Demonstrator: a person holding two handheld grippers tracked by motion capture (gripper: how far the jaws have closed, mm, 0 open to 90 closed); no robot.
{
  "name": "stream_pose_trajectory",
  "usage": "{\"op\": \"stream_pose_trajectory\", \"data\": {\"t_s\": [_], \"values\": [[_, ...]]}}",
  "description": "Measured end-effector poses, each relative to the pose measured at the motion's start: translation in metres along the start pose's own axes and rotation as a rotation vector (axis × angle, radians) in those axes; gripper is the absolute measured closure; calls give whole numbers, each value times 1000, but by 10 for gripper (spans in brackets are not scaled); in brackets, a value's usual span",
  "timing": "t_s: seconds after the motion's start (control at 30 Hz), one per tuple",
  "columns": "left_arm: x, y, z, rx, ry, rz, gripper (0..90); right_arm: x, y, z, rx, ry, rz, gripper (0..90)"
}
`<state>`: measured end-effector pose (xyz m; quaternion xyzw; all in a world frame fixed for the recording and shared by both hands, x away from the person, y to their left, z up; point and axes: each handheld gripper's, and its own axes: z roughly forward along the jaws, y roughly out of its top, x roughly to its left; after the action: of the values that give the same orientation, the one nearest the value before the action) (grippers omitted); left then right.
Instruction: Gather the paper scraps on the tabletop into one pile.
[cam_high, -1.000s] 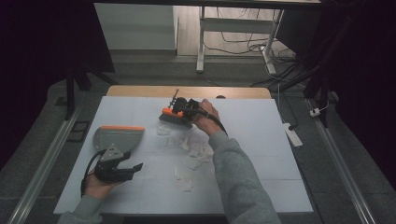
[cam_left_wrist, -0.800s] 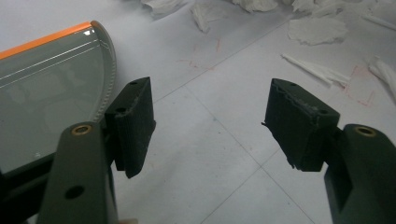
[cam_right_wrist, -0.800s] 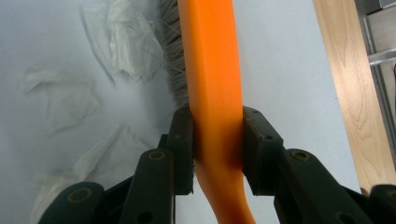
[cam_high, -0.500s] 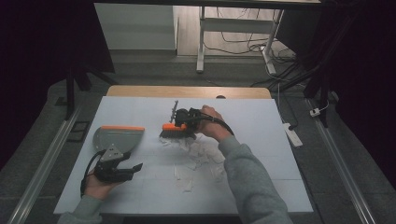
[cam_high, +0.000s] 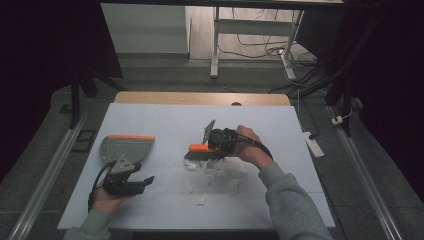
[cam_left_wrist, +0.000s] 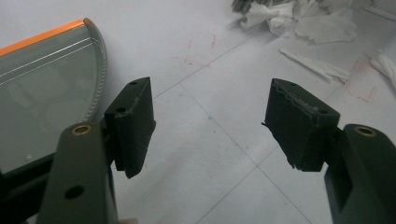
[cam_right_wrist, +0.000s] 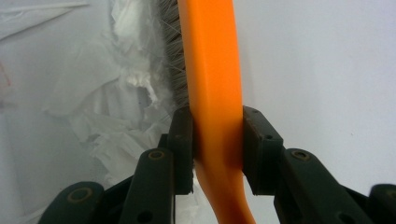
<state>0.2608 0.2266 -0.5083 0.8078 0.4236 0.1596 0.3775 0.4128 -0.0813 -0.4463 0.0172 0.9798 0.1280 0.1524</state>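
I'm clamping the right gripper on the brush, bristles against the paper scraps for sweeping. I'm keeping the left gripper spread wide and empty beside the dustpan, left of the scraps.

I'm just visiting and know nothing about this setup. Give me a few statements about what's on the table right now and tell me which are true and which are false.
1. The right gripper is clamped on an orange brush. True.
2. The left gripper is holding the dustpan. False: its jaws stand open with nothing between them, and the dustpan lies on the table beside it.
3. The brush's bristles are against the torn white paper. True, as the right gripper view shows.
4. The paper scraps are already inside the dustpan. False: they lie on the white table surface, apart from the dustpan.
5. The dustpan has an orange edge. True.
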Motion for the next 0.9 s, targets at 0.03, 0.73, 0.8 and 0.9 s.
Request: {"op": "stream_pose_trajectory", "data": {"t_s": [0.03,0.73,0.8,0.9], "values": [[0,0,0,-1,0,0,337,-1,-1,-1,-16,-4,16,677],[2,-1,-1,0,5,-7,338,-8,-24,-48,-310,12,386,676],[2,-1,-1,1,5,-6,338,0,-23,-50,-303,19,377,676],[2,-1,-1,0,8,-8,338,11,-20,-49,-295,34,372,676]]}}
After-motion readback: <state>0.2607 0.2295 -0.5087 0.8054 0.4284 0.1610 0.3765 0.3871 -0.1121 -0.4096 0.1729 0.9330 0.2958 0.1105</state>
